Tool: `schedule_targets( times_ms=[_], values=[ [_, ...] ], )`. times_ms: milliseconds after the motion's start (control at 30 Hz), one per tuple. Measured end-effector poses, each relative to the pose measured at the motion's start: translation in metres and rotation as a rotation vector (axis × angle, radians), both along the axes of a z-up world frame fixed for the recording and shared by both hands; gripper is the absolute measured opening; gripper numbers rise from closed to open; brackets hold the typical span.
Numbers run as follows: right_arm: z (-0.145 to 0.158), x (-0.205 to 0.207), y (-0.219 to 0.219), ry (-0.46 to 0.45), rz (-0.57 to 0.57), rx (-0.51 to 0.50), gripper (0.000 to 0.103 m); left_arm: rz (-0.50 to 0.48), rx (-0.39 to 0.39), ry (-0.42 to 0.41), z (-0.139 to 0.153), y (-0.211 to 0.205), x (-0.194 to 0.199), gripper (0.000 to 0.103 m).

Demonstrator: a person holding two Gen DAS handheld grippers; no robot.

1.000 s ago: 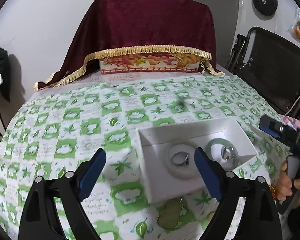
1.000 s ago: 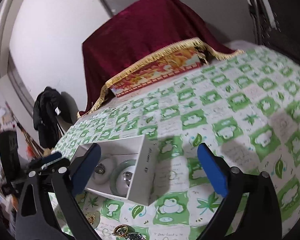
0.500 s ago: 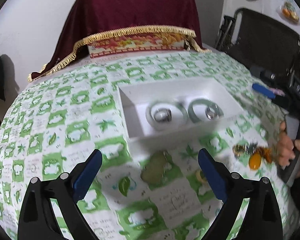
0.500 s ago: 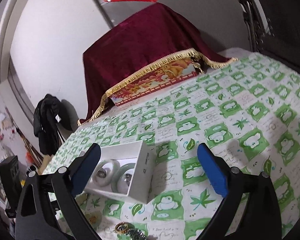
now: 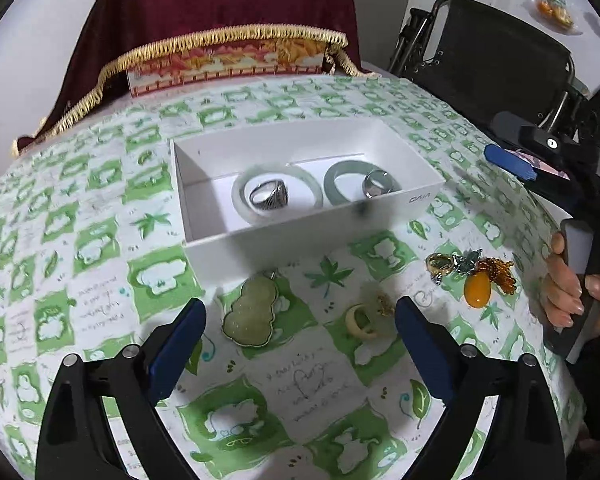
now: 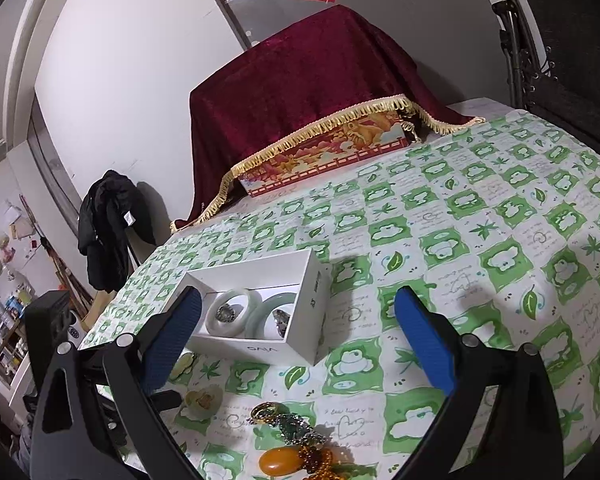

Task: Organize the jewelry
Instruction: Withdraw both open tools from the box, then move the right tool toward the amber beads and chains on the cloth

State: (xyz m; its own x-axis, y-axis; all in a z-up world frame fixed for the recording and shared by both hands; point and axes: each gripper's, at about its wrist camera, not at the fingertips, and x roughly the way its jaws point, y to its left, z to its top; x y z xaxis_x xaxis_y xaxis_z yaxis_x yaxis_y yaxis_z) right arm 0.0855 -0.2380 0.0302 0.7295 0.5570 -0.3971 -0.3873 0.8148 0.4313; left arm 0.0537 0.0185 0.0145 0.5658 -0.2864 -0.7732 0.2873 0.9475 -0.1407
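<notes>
A white box (image 5: 300, 236) (image 6: 304, 344) on the green-checked tablecloth holds two jade bangles (image 5: 278, 196) (image 6: 236, 312), each with a silver ring inside. In front of it lie a gourd-shaped jade pendant (image 5: 252, 312), a cream ring (image 5: 362, 320) and an amber pendant with gold and green pieces (image 5: 476, 286) (image 6: 280, 460). My left gripper (image 5: 300, 344) is open and empty, just in front of the pendant and cream ring. My right gripper (image 6: 296, 336) is open and empty above the table, right of the box; it also shows in the left wrist view (image 5: 512, 164).
A maroon cloth with gold fringe covers a decorated box (image 5: 228, 64) (image 6: 324, 156) at the table's far side. A black folding chair (image 5: 492, 60) stands beyond the right edge. A dark coat (image 6: 108, 228) hangs at the left.
My left gripper has pulled back from over the box toward the near table edge, bringing the loose jewelry into view. My right gripper has risen and drawn back a little.
</notes>
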Motion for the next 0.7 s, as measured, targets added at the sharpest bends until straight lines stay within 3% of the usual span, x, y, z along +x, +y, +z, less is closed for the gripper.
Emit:
schedule_targets(
  times_ms=[100, 267, 433, 700],
  values=[
    [0.0, -0.001, 0.004, -0.003, 0.009, -0.015, 0.094, -0.007, -0.022, 0.02, -0.002, 0.001, 0.002, 0.087],
    [0.001, -0.003, 0.009, -0.017, 0.018, -0.035, 0.094, -0.003, 0.032, 0.023, -0.006, -0.006, 0.007, 0.084],
    [0.004, -0.007, 0.014, -0.047, 0.024, -0.066, 0.094, 0.032, 0.093, 0.008, -0.007, -0.003, 0.008, 0.062],
    [0.003, -0.008, 0.021, -0.036, 0.05, -0.106, 0.093, 0.022, 0.131, -0.005, -0.008, -0.007, 0.006, 0.06]
  ],
)
